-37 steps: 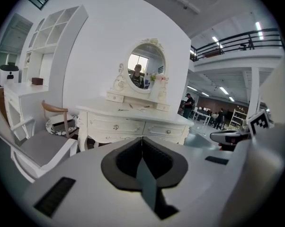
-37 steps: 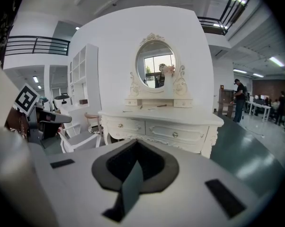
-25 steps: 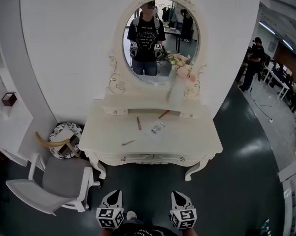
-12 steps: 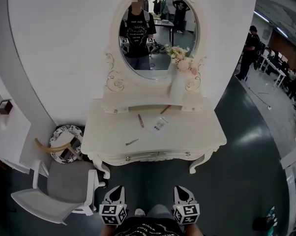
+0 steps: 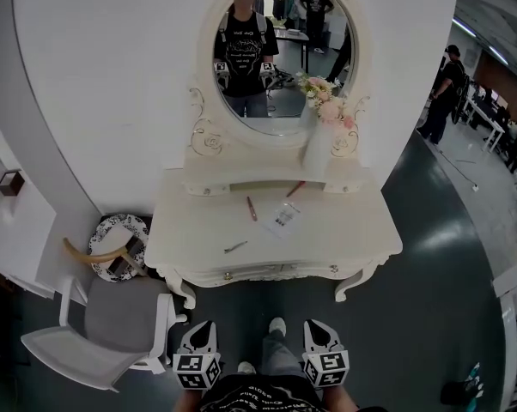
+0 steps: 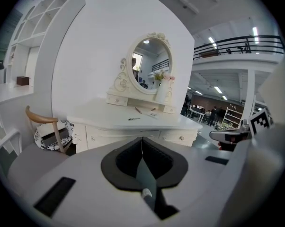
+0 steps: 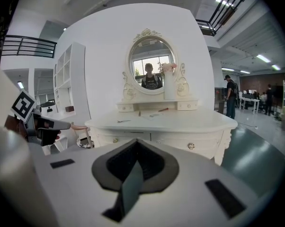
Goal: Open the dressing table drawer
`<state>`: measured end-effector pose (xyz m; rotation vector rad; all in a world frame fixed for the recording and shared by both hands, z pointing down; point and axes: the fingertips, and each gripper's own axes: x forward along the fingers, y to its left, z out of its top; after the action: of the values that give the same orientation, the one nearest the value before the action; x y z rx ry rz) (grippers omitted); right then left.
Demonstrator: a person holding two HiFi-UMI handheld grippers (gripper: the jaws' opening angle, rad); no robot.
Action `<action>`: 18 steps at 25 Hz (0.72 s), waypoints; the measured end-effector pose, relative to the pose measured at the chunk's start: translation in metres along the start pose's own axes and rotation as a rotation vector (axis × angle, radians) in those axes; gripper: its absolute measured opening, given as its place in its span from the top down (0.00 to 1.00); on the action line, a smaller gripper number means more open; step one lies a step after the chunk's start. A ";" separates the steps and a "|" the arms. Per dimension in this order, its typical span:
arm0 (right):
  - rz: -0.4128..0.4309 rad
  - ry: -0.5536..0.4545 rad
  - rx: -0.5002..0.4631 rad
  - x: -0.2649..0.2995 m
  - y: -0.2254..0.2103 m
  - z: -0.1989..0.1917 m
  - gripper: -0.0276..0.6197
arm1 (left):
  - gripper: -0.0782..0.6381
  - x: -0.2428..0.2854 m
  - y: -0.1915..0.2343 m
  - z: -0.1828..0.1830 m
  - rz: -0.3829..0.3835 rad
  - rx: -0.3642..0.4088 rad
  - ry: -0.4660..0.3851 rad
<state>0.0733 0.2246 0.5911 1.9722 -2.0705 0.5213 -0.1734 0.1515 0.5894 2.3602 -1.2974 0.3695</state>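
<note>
The dressing table drawer sits closed in the front of the dressing table, straight ahead of both grippers and well apart from their tips. The left gripper and right gripper are held side by side, each with its jaws pressed together on nothing. Compared with a second ago, the table stands nearer the fingertips, and a shoe now shows between the grippers.
</note>
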 end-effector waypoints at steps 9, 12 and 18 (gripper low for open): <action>0.057 0.009 -0.034 0.048 -0.017 0.019 0.94 | 0.87 0.025 0.009 0.012 0.064 -0.025 -0.008; 0.072 0.005 -0.050 0.064 -0.025 0.032 0.94 | 0.87 0.039 0.009 0.021 0.082 -0.033 -0.012; 0.090 0.010 -0.066 0.098 -0.046 0.049 0.94 | 0.87 0.076 0.008 0.042 0.096 -0.034 -0.028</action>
<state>0.1167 0.1134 0.5906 1.8436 -2.1495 0.4736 -0.1385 0.0718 0.5869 2.2883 -1.4230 0.3412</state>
